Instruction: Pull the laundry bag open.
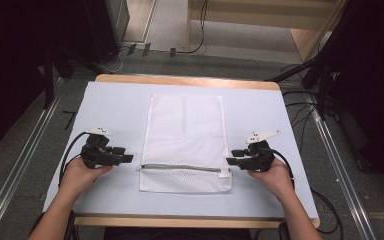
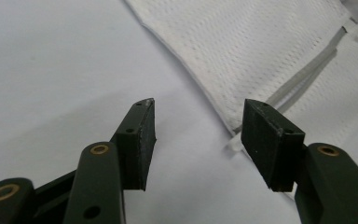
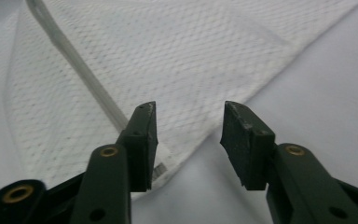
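- Mesh bag (image 1: 185,142) lies flat on table (image 1: 115,107), zipper (image 1: 180,167) toward the person.
- Left gripper (image 1: 128,158), jaws apart, empty, beside one zipper end.
- Right gripper (image 1: 231,160), likewise, flanks the other, probably to grab both sides.

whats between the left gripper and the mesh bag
Nothing: in the high view a short bare strip of table separates the open left gripper from the mesh bag; the left gripper view shows its jaws empty.

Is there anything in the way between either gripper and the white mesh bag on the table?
Nothing visible. The left gripper and right gripper sit with jaws open at opposite ends of the zipper on the mesh bag. Just bare table cover lies between each gripper's jaws and the bag's edges.
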A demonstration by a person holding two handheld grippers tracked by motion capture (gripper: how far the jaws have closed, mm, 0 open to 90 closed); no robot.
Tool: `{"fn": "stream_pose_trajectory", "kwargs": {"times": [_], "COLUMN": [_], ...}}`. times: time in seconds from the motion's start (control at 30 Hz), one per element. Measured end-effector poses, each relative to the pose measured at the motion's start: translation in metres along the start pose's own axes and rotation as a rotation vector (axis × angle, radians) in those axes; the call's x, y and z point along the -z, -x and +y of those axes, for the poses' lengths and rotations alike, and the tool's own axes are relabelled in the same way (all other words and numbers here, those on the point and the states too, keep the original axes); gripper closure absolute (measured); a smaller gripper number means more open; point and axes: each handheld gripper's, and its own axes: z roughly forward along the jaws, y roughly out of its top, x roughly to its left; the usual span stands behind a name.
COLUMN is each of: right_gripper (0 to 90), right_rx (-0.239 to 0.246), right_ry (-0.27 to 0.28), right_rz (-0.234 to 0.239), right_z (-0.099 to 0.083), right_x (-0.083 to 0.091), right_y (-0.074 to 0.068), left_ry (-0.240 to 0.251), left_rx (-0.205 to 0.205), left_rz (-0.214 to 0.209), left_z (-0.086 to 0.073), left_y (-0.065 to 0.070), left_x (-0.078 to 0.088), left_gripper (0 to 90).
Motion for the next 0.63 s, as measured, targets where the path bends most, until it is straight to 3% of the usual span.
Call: {"fn": "stream_pose_trajectory", "kwargs": {"times": [0.07, 0.43, 0.63], "right_gripper": [52.7, 41.1, 34.4], "right_rx": [-0.006, -0.079, -0.103], "right_ry": [0.011, 0.038, 0.051], "right_rz": [-0.017, -0.099, -0.141], "right_z": [-0.001, -0.009, -0.013], "right_x": [0.002, 0.007, 0.007], "right_y": [0.004, 0.022, 0.027], "left_ry": [0.008, 0.023, 0.015], "left_rx": [-0.003, 0.029, 0.022], "left_rz": [0.032, 0.099, 0.163], "left_z": [-0.001, -0.004, -0.006], "left_y": [-0.003, -0.022, -0.03], "left_x": [0.002, 0.006, 0.004], "left_gripper": [41.9, 34.9, 27.9]}}
